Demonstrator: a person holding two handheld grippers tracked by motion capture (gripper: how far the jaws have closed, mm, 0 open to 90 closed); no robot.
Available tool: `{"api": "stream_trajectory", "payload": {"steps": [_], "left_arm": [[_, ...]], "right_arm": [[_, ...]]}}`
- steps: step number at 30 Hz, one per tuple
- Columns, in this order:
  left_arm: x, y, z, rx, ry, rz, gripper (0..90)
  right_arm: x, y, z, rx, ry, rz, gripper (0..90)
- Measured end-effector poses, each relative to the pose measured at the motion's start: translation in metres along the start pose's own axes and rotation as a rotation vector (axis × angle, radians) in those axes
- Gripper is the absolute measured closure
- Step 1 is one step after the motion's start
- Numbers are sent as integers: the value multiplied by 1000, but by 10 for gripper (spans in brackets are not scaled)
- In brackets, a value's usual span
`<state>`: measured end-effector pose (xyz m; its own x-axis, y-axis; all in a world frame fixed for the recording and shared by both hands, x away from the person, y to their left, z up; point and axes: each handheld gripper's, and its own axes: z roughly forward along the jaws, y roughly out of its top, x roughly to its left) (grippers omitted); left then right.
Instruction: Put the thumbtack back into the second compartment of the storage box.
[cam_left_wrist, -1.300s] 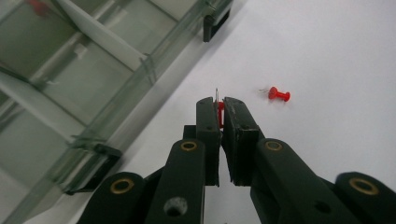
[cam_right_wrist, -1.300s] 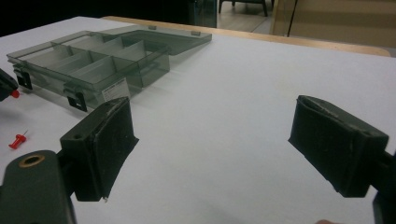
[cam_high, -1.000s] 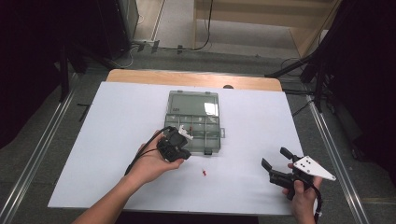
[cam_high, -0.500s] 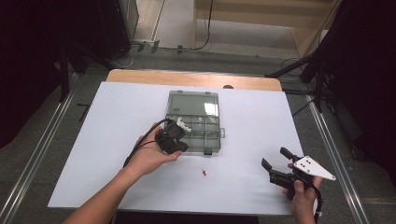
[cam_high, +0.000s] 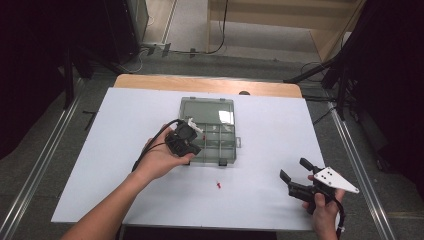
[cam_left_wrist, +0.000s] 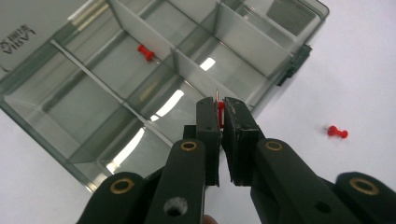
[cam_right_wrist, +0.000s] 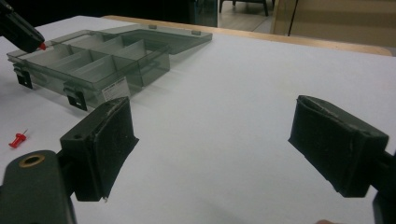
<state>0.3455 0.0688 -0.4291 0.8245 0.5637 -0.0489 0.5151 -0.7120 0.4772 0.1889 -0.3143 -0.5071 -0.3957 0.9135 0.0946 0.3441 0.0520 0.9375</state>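
While clamped tight on a red pushpin (cam_left_wrist: 220, 113), pin tip up, left gripper (cam_left_wrist: 219, 116) hovers above organizer box (cam_high: 214, 131) compartments; right gripper (cam_right_wrist: 212, 144), wide open, empty, well apart; loose pushpin (cam_high: 218, 185) on table (cam_high: 125, 150).

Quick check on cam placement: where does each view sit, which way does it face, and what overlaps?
High view: above the table's near side, facing forward and down; both forearms and each hand-held gripper, left, right.
Left gripper view: on the left one, facing down onto the organizer box; jaws clamp a red pushpin.
Right gripper view: low, facing across the table; own open jaws.
Shared: box and a loose pushpin.
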Motion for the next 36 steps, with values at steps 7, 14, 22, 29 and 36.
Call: {"api": "stream_trajectory", "payload": {"steps": [7,14,22,29,36], "left_arm": [[10,5,3,4,6,-12,849],[19,10,5,3,13,-24,849],[27,18,7,6,8,-41,848],[36,23,10,-2,36,-62,847],[47,27,19,0,50,-84,847]], "right_arm": [[1,0,1,3,1,2,142],[1,-1,1,4,6,4,142],[0,-1,2,3,8,3,142],[0,-1,2,9,9,2,142],[1,-1,2,10,11,3,142]]}}
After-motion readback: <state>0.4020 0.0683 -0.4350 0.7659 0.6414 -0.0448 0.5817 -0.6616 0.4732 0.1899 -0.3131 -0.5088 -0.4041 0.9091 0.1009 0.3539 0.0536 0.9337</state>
